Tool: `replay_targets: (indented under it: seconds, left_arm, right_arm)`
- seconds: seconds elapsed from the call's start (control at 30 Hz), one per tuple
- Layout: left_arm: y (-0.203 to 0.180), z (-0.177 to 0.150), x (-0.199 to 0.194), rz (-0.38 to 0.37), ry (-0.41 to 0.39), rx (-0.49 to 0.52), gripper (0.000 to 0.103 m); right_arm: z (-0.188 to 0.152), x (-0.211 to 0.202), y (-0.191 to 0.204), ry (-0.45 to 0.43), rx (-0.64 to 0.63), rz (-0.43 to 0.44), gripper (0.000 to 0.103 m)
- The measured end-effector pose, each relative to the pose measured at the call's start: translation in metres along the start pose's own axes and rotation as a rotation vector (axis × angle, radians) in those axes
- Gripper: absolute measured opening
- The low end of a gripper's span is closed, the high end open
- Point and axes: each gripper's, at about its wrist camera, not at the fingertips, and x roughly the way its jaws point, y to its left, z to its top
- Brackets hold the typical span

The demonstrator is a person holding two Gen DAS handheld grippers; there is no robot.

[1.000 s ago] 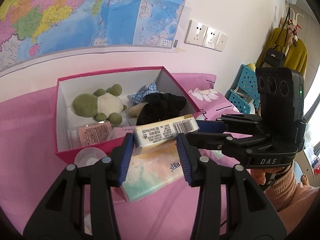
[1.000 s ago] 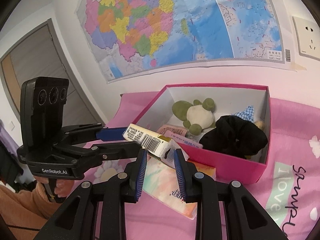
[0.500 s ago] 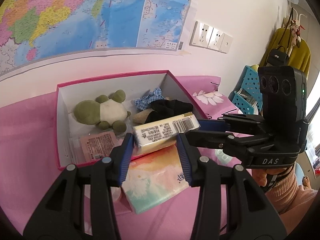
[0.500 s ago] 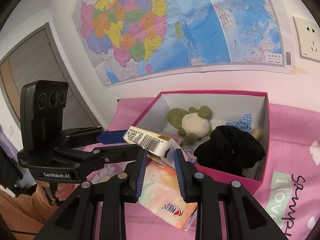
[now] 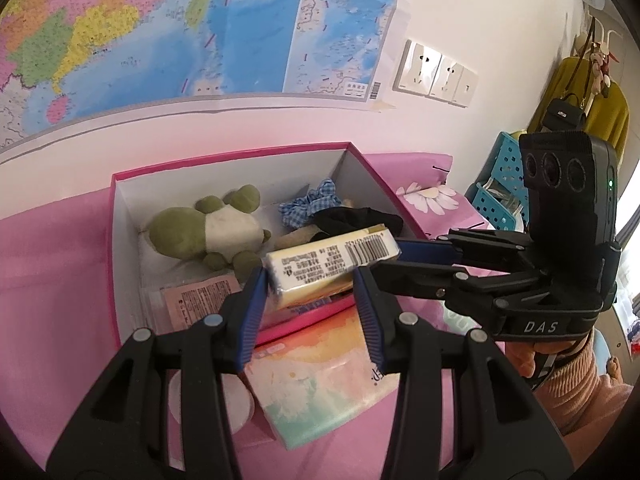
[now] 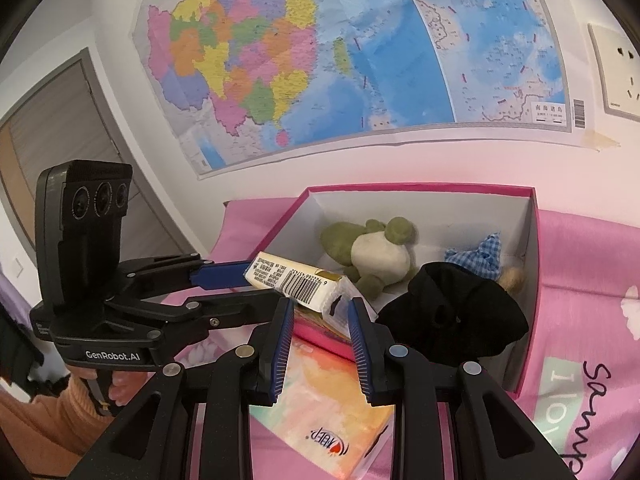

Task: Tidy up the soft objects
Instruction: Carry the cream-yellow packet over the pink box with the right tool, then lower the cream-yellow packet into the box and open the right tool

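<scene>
Both grippers had carried the yellow tissue pack [image 5: 332,264] forward over the pink box [image 5: 120,248] front wall, left gripper [image 5: 310,304] and right gripper [image 6: 320,320] each clamping one end, its long axis spanning between them.

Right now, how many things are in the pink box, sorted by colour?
Green and white plush frog: 1
Blue checked fabric scrunchie: 1
Black fabric scrunchie: 1
Pink flat packet: 1
Total: 4, not counting the pale yellow tissue pack held over the box's edge.
</scene>
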Motion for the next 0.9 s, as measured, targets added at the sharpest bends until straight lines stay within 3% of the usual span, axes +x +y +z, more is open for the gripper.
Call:
replay_targets:
  seconds: [0.9]
  left_arm:
    - [0.021, 0.022, 0.045, 0.044, 0.082, -0.032, 0.046]
  right_arm:
    - [0.020, 0.031, -0.028, 0.025, 0.070, -0.028, 0.028]
